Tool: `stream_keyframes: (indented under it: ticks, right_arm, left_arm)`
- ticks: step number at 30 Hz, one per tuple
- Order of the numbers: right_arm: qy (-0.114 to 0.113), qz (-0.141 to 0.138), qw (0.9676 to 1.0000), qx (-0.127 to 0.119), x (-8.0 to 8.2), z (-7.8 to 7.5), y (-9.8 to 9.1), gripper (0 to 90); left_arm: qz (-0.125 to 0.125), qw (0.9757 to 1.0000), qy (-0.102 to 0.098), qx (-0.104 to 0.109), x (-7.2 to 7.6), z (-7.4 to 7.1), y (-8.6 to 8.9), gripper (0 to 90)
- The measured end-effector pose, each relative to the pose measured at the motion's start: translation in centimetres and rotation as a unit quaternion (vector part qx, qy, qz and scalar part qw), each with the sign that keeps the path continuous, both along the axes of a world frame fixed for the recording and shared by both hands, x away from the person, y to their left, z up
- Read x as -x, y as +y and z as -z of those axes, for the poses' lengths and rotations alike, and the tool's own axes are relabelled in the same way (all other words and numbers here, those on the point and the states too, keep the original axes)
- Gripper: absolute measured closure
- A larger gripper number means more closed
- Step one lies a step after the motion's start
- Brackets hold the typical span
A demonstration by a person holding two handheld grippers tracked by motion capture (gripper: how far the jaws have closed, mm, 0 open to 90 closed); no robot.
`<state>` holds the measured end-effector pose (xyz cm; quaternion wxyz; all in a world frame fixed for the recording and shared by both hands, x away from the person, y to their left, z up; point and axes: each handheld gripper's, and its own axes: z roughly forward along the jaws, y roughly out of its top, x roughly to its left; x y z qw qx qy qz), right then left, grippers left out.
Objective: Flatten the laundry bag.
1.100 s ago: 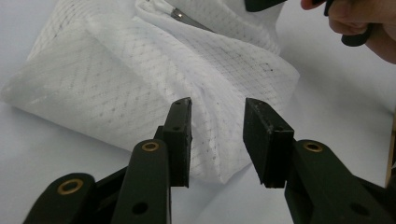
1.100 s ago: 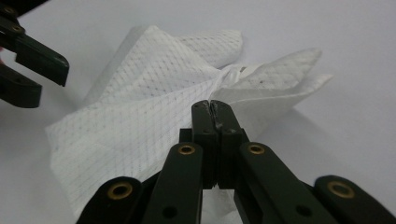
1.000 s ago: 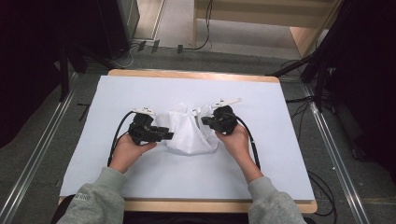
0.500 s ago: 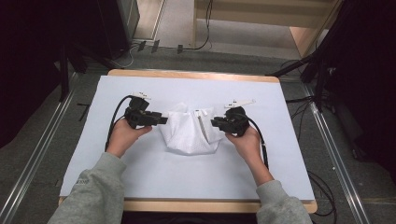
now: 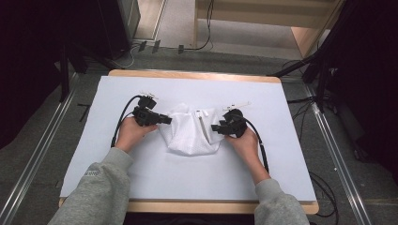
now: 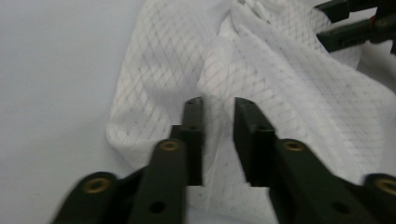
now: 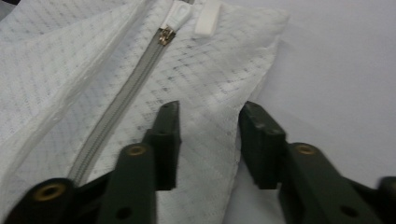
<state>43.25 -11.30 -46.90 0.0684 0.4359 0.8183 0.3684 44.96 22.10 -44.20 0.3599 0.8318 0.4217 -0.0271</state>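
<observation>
**Mesh bag flanked by both grippers**

While the grey-sleeved forearms are being extended from the near edge, the left gripper [image 5: 165, 120] is being narrowed, its jaws having just been closing, a fold of the white quilted mesh zip bag [image 5: 190, 132] lying between them unpinched. The right gripper [image 5: 217, 127] is being widened over the bag's edge. Mid-table, the bag is being rested on the white table sheet [image 5: 141, 178].

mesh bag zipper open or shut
Shut: on the mesh bag the zipper teeth run closed up to the pull by the top edge.
</observation>
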Motion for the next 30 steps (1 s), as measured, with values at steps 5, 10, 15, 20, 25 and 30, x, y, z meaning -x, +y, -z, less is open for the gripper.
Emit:
stream_keyframes:
  ticks: [5,10,15,20,25,30]
  right_arm:
    - [-0.004,-0.014,0.9998,0.013,0.3,-0.4,0.5,90.0]
    - [-0.052,0.001,0.9985,-0.016,0.8,-2.4,-0.5,90.0]
    - [-0.109,-0.016,0.9911,-0.074,2.7,-5.9,-1.1,90.0]
    - [-0.124,-0.045,0.9874,-0.087,4.7,-7.4,-0.1,90.0]
    - [-0.132,-0.102,0.9808,-0.100,7.0,-8.1,2.8,90.0]
    - [-0.121,-0.134,0.9781,-0.104,8.5,-7.7,4.6,90.0]
  left_arm:
    - [0.004,1.0000,0.001,0.002,0.4,-0.2,-0.1,90.0]
    - [-0.016,0.9984,-0.045,0.031,1.4,-2.7,1.3,90.0]
    - [-0.027,0.9968,-0.065,0.037,2.5,-3.7,2.5,90.0]
    - [-0.039,0.9958,-0.048,0.068,3.5,-3.5,4.1,90.0]
    - [-0.049,0.9960,-0.041,0.062,5.2,-3.4,6.1,78.4]
    - [-0.063,0.9959,-0.041,0.051,6.1,-3.3,7.3,76.5]
